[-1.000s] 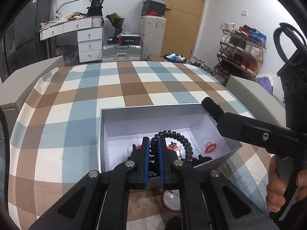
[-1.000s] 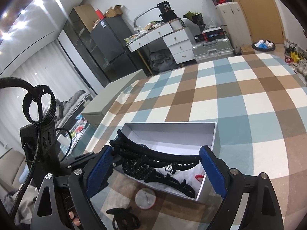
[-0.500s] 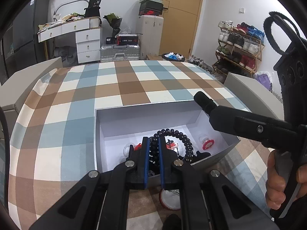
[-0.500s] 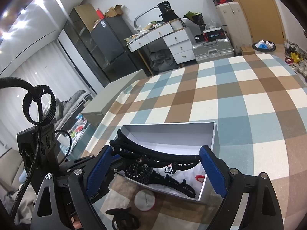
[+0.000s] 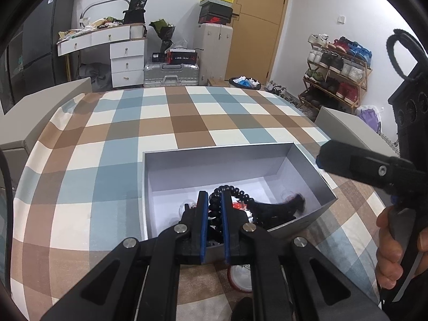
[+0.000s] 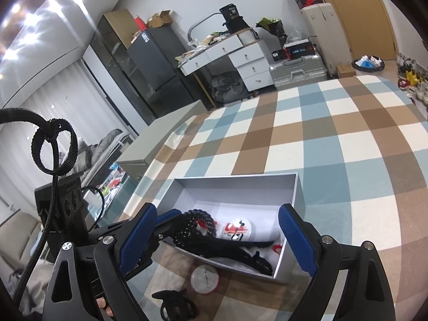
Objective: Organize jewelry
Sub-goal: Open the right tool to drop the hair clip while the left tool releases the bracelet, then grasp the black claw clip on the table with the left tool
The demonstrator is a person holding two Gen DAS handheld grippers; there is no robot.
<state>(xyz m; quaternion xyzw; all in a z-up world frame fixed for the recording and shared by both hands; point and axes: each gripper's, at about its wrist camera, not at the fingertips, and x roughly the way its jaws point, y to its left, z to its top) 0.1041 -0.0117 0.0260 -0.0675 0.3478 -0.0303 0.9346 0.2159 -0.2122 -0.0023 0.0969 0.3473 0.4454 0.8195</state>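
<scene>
On the checked counter (image 5: 112,160), our left gripper (image 5: 213,208) grips the beads (image 5: 235,191) over the box (image 5: 214,160); we should release low, right gripper (image 6: 216,238) wide and empty.

Left tool (image 5: 214,208) pinched on black bead bracelet (image 5: 232,191) over grey box (image 5: 214,160) — checked cloth (image 5: 107,147) beneath.

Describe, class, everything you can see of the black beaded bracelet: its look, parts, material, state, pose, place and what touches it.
The black beaded bracelet is a loop of round, glossy, dark beads; whether wood, stone or plastic cannot be told. It arches over the near end of the open grey box. The left gripper is shut on one side of it, its blue pads pinching the beads. Below, it reaches down among the black hair clip and red-and-white pieces in the box; contact there is unclear. The right gripper does not touch it.
</scene>
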